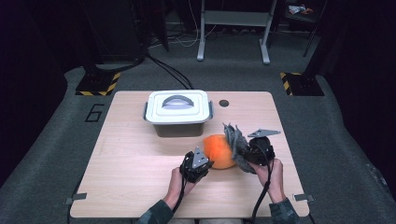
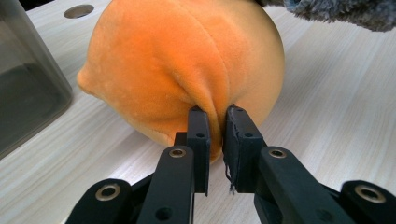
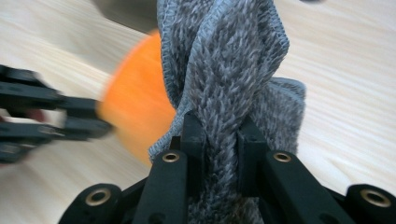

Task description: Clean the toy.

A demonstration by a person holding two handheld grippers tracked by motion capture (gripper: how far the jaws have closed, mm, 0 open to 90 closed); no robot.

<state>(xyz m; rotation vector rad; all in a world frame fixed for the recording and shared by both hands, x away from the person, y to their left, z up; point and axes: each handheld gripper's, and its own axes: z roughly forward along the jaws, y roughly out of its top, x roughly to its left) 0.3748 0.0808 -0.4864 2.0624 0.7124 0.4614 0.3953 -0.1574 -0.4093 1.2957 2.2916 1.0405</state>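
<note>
The left tool (image 2: 215, 135) pinches a fold of the orange plush (image 2: 187, 70) lying on the bench (image 1: 140, 158). The right tool (image 3: 219, 140) clamps a grey cloth (image 3: 224, 70), its length upright. The high view adds a lidded box (image 1: 177, 113) behind.

An orange plush ball (image 1: 219, 151) is sitting on the wooden table just right of centre, at about five o'clock from the lidded box. Its velvety skin is puckering into a fold at its seven o'clock side, where it is being pinched. A grey fuzzy cloth (image 1: 236, 144) with a stitched hem is touching the ball at its three o'clock side, hanging bunched and twisted, with its loose corners sticking up towards twelve o'clock above the ball's top.
</note>
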